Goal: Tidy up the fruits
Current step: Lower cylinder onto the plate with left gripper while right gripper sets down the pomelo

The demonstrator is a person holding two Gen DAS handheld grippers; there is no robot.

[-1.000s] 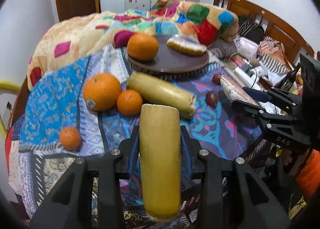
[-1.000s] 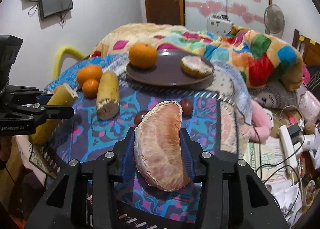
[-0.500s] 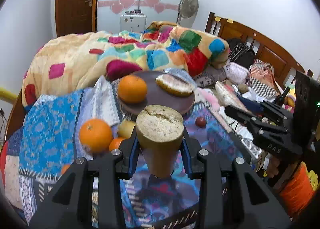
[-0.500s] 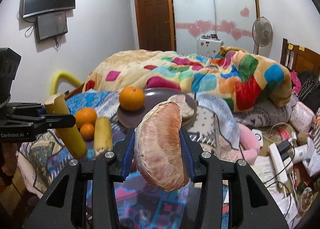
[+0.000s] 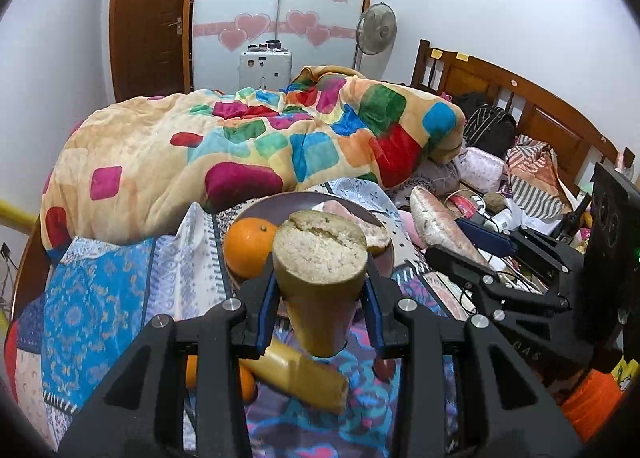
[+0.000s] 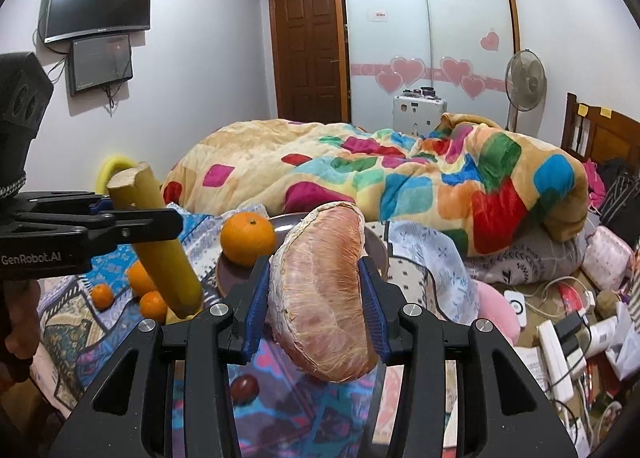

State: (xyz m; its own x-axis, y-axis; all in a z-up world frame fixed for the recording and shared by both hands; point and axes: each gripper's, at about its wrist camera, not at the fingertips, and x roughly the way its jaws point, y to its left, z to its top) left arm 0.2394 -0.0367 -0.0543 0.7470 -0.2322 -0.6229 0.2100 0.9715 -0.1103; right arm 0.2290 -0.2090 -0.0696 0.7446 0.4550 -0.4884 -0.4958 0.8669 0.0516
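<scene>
My left gripper (image 5: 320,314) is shut on a yellow sugarcane piece (image 5: 320,282), held upright above the patterned cloth; it also shows in the right wrist view (image 6: 160,246). My right gripper (image 6: 316,298) is shut on a pink pomelo wedge (image 6: 324,290), seen too in the left wrist view (image 5: 440,226). A brown plate (image 5: 280,206) holds an orange (image 5: 248,246) and another pomelo wedge (image 5: 376,234). A second sugarcane piece (image 5: 304,378) lies on the cloth below.
Small oranges (image 6: 148,298) and a dark red fruit (image 6: 244,386) lie on the cloth. A colourful quilt (image 5: 248,154) is heaped behind the plate. Cables, a power strip (image 6: 556,354) and clutter lie to the right. A fan (image 6: 524,82) stands at the back.
Both grippers have lifted and tilted up with their fruit held. The sugarcane now stands upright, its cut end facing me, and the cloth and fruits sit lower in both views.
</scene>
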